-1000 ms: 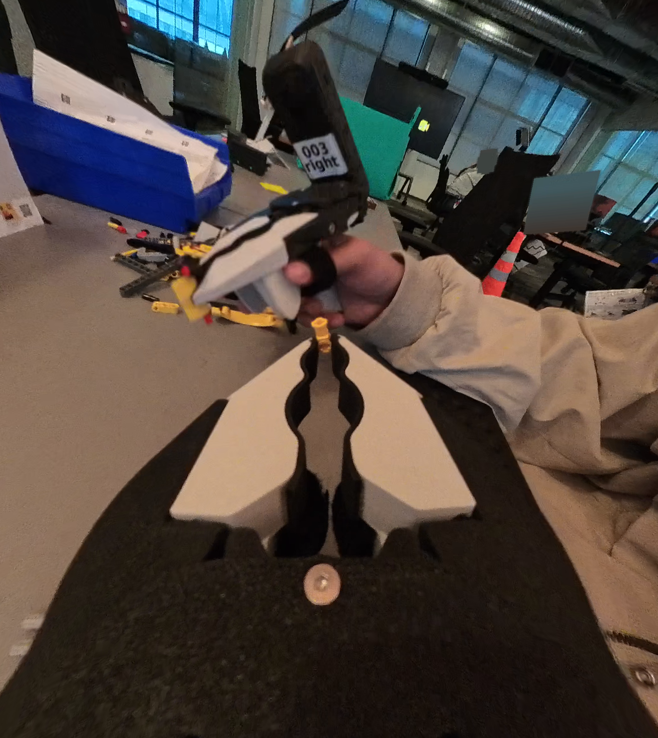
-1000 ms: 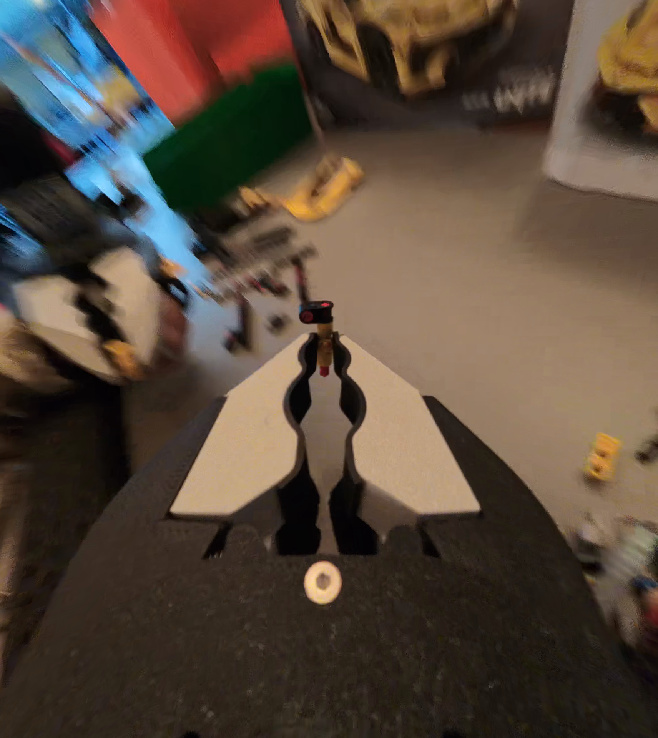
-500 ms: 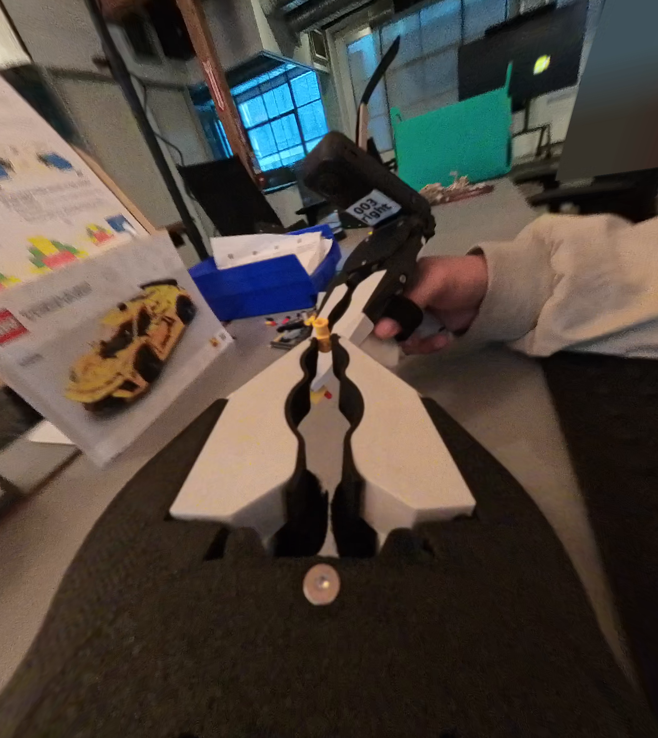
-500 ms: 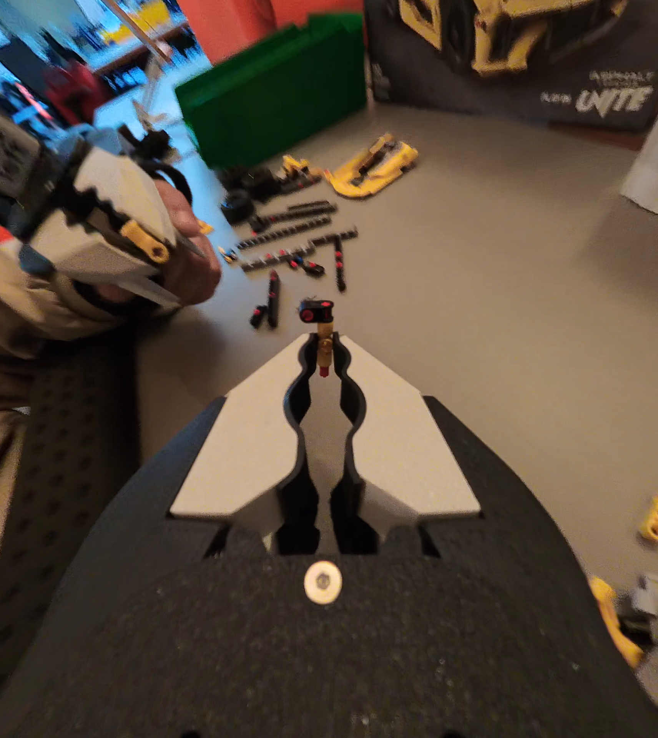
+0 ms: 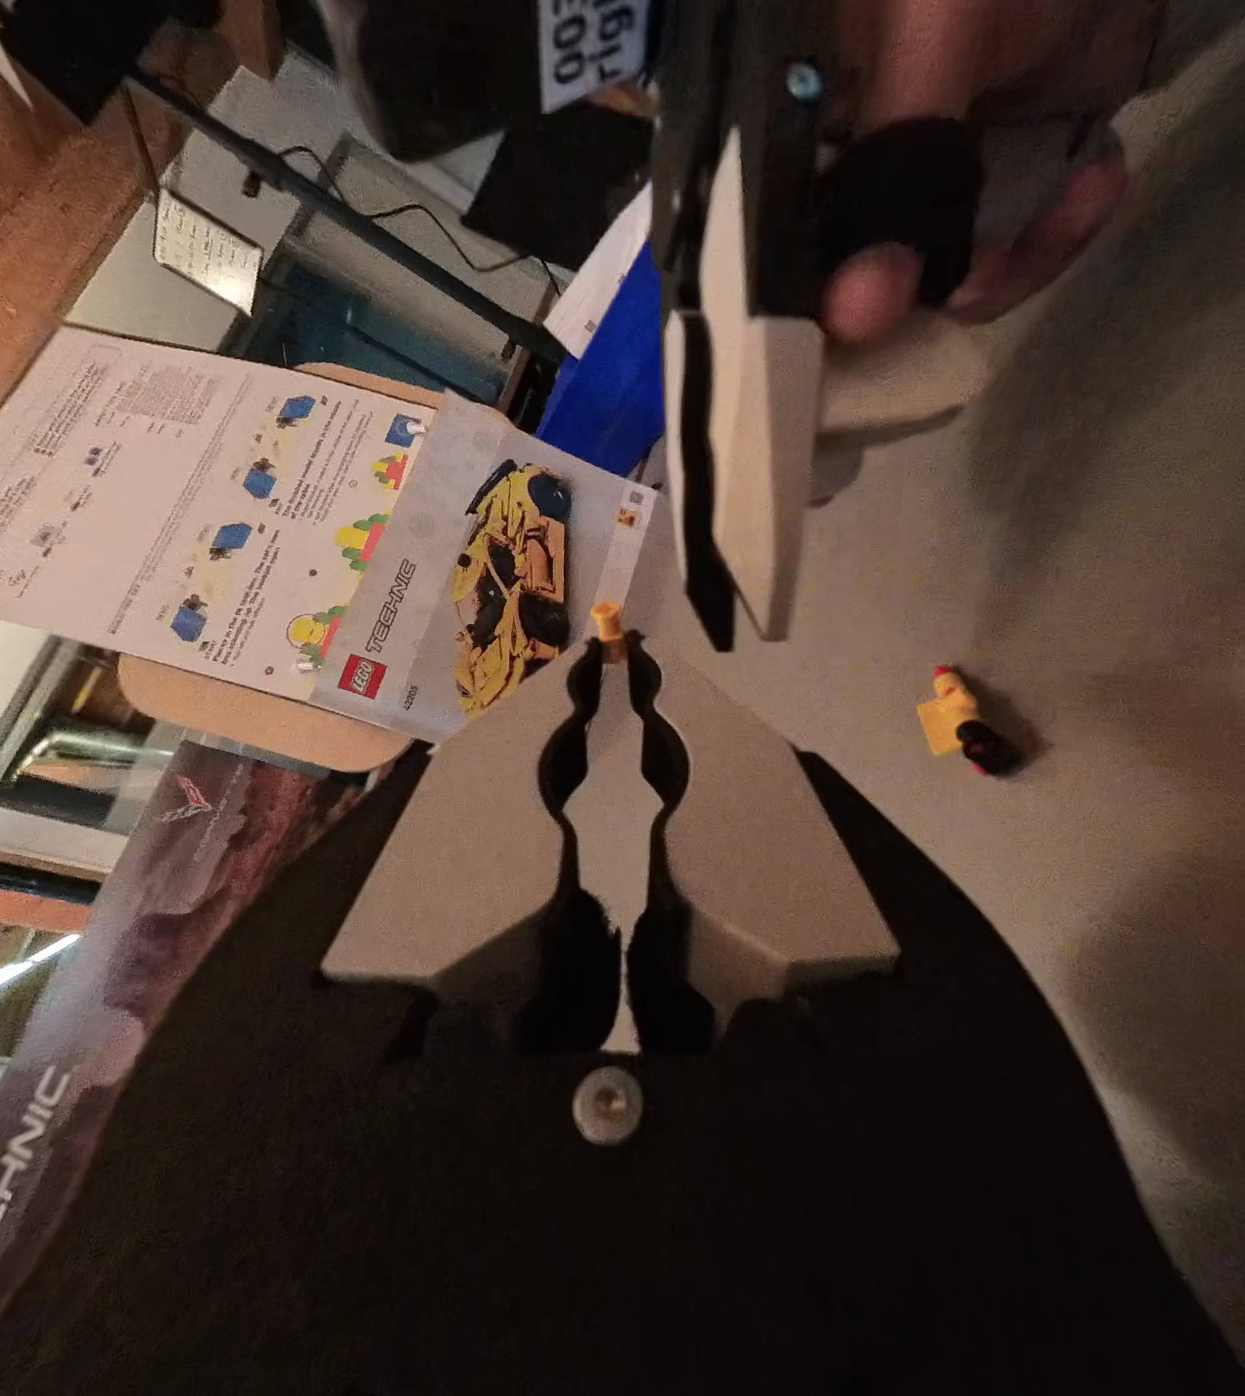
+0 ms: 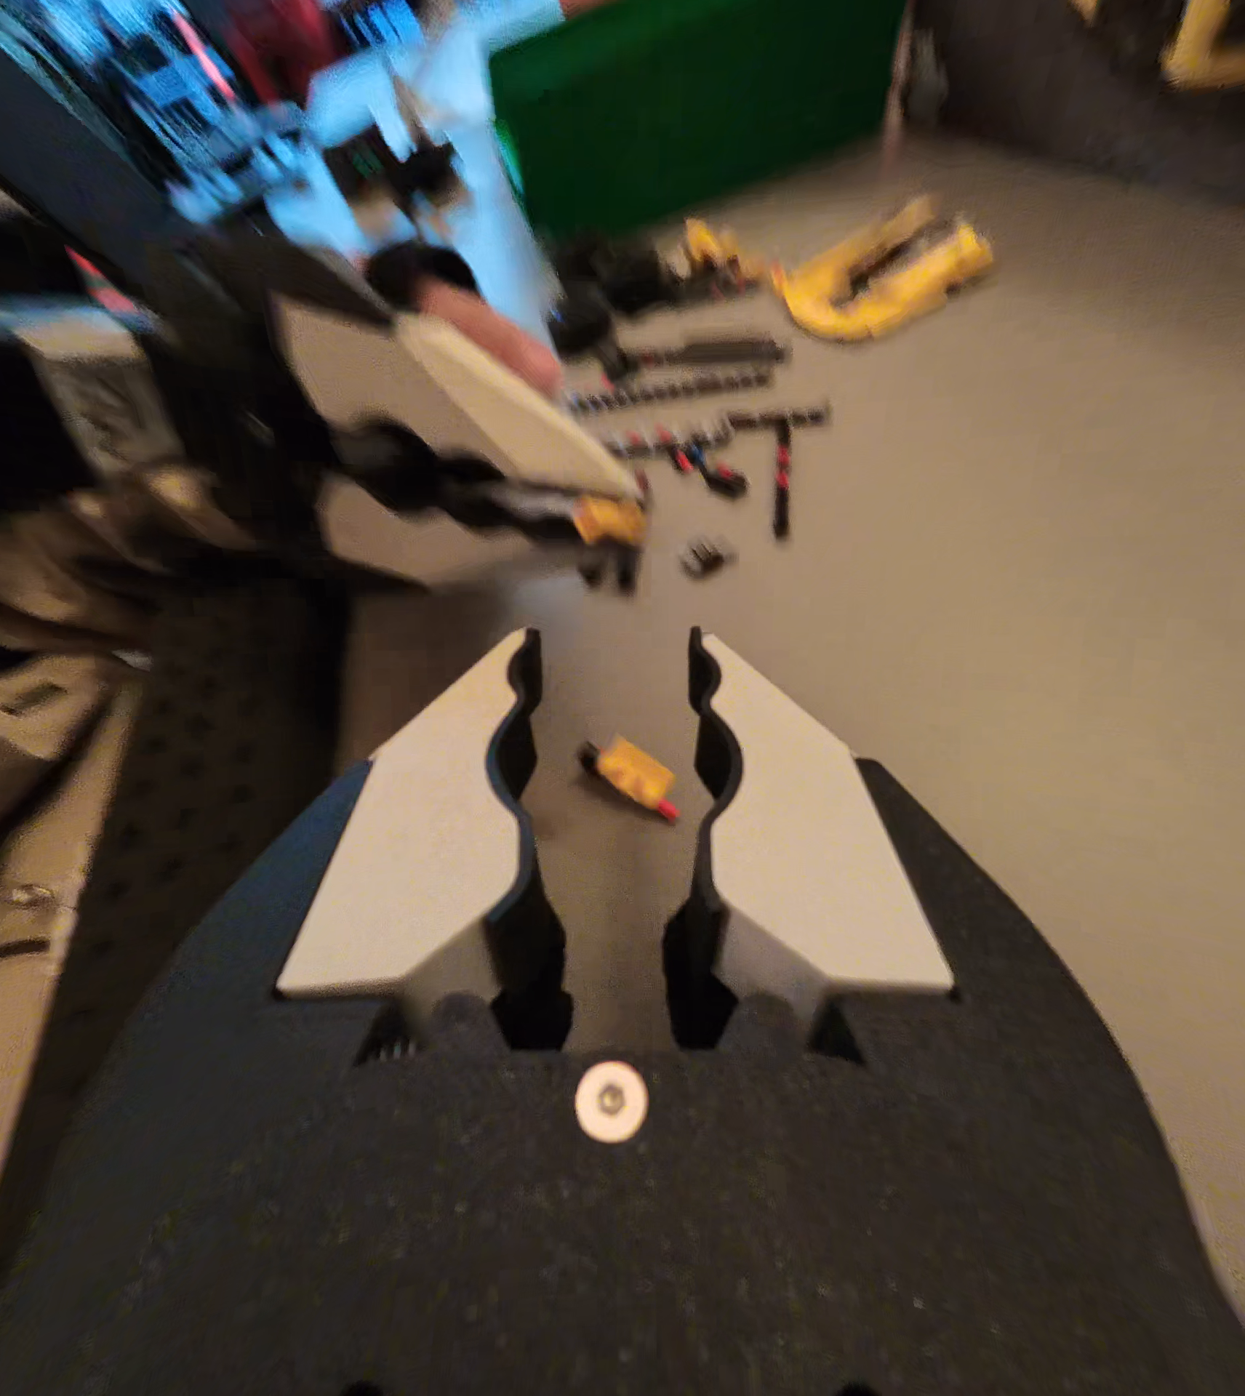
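Note:
My left gripper (image 5: pixel 608 651) is shut on a small yellow peg (image 5: pixel 607 621) that sticks out past its tips. In the right wrist view it shows blurred at the left (image 6: pixel 604 502), with the yellow peg (image 6: pixel 608 521) in its tips. My right gripper (image 6: pixel 612 642) is open and empty above the grey table (image 6: pixel 1020 680). A small yellow piece with a black end and a red pin (image 6: pixel 631 770) lies on the table between its fingers. In the left wrist view the right gripper (image 5: pixel 736 631) points down, held by a hand (image 5: pixel 982 227), with that small piece (image 5: pixel 959 721) on the table beside it.
A booklet with a yellow car picture (image 5: pixel 498 574) and a printed sheet (image 5: pixel 151 483) stand beyond the left gripper, with a large box (image 5: pixel 151 906) and a blue bin (image 5: pixel 604 393). Loose black beams (image 6: pixel 702 378), a yellow curved panel (image 6: pixel 884 287) and a green bin (image 6: pixel 680 106) lie farther off.
My right gripper has opened and let go of the small yellow, black and red piece, which now lies on the table. My left gripper has rolled sideways, still shut on the yellow peg.

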`<state>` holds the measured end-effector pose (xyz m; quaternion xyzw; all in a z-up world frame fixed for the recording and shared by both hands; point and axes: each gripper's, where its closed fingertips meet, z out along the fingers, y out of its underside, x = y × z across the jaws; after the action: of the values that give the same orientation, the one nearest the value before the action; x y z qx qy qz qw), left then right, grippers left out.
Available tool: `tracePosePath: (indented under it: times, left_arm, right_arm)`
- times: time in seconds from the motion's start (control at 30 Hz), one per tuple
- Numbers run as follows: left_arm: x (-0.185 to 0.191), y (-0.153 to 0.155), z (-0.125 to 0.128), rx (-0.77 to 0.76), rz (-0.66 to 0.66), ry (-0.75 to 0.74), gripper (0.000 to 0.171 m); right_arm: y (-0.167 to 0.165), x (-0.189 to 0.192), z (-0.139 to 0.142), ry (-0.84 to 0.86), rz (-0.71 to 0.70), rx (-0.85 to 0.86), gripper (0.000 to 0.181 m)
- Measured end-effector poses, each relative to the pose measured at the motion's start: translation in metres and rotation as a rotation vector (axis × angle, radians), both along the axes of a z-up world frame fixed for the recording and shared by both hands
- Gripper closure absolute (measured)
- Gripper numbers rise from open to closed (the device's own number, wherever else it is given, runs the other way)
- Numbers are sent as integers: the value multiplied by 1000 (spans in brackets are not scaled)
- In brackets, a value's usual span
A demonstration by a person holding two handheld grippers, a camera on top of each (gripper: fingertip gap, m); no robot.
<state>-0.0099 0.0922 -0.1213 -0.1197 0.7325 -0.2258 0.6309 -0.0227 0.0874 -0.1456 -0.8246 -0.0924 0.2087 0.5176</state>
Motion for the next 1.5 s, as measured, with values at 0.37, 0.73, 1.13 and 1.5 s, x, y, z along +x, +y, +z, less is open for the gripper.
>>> tracePosePath:
  times: [0.37, 0.73, 1.13, 1.5]
  left_arm:
    - [-3, -20, -1, 17, -45, -35, 165]
    - [-15, -24, -54, -654, -66, 736, 144]
    - [-14, -24, -96, -551, 72, 848, 155]
    - [-7, -30, -6, -305, -167, 189, 156]
  right_arm:
    - [-4, -7, 24, 99, 40, 78, 165]
    - [-173, 264, -7, -350, -1169, -289, 164]
    - [-130, 244, 3, -362, -1020, -102, 154]
    - [-36, -2, 9, 55, 150, 13, 164]
